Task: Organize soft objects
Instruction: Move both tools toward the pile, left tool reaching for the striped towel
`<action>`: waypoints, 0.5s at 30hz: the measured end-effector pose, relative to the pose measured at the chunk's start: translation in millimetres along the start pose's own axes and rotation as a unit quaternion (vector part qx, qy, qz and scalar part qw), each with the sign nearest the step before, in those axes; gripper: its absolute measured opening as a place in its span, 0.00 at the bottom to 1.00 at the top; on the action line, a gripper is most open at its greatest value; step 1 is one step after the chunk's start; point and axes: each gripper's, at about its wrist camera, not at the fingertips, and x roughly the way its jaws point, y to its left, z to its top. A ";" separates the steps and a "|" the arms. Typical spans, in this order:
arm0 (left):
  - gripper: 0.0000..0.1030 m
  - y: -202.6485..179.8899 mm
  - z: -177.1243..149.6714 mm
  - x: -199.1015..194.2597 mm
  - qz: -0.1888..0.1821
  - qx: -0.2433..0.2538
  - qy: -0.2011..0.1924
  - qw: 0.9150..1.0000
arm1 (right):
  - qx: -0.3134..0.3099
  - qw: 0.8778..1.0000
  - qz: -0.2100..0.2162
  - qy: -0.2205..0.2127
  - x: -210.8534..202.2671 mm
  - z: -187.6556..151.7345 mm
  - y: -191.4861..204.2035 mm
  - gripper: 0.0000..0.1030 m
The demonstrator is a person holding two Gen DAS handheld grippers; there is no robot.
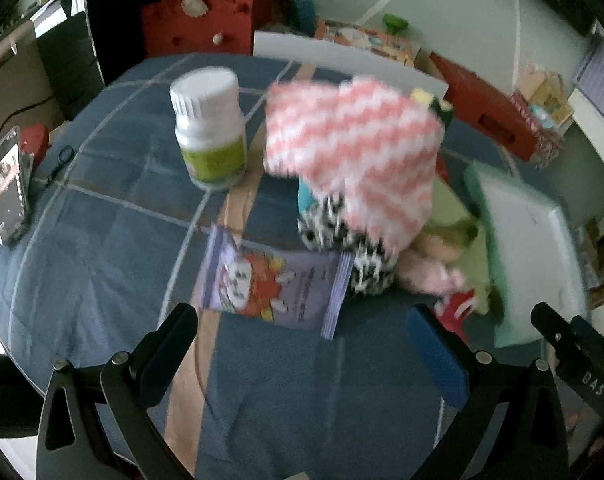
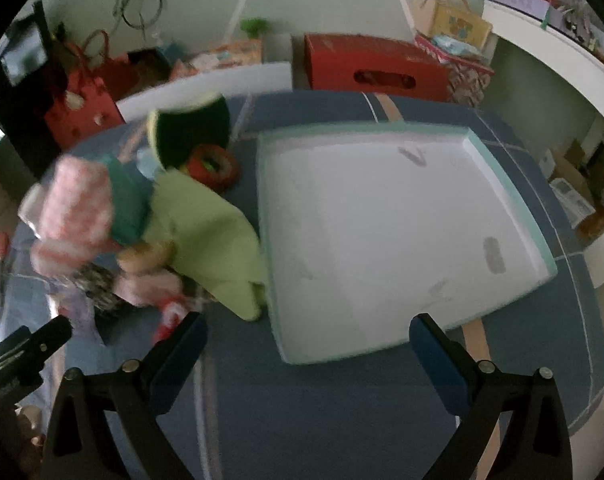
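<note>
The left hand-held gripper [image 1: 302, 332] hangs above the blue checked tabletop [image 1: 102, 220] with its jaws spread wide and nothing between them. Just ahead of it, in the left wrist view, lies a purple snack packet [image 1: 274, 284], flat on the cloth. Behind the packet sits a heap of soft things: a pink-and-white striped cloth [image 1: 353, 152] draped over the top, a black-and-white patterned cloth [image 1: 341, 236] beneath it, and a pink plush toy [image 1: 429, 268] at the heap's right side, all blurred. A white bottle [image 1: 210, 128] with a green label stands upright toward the far left of the tabletop, near the heap but apart from it. A white tray [image 1: 529, 248] with a mint rim lies at the right edge, touching a green cloth [image 1: 449, 208].

The right hand-held gripper [image 2: 307, 340] is likewise wide open and empty, held above the near edge of the tray [image 2: 381, 220], whose floor is bare. In the right wrist view the green cloth [image 2: 210, 240] laps against the tray's left wall. Left of it the striped cloth [image 2: 78, 216] and plush toy [image 2: 150, 280] are smeared by motion. A red ring [image 2: 214, 168] lies just beyond the green cloth.
</note>
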 end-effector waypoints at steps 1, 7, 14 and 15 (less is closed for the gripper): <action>1.00 0.6 2.1 -4.9 0.003 0.000 -0.006 1.000 | -0.001 1.000 0.009 -0.006 -3.7 2.7 2.1 0.99; 1.00 -6.3 29.5 -36.9 0.011 -0.042 -0.042 0.998 | -0.015 0.999 0.032 -0.023 -18.3 18.6 18.3 0.99; 1.00 -26.2 53.7 -50.1 -0.005 -0.051 -0.029 0.998 | -0.041 0.999 0.023 -0.018 -14.8 48.8 36.2 0.99; 1.00 -25.3 62.2 -34.5 0.005 -0.039 -0.019 0.999 | -0.047 0.999 0.021 -0.016 -12.7 54.1 37.9 0.99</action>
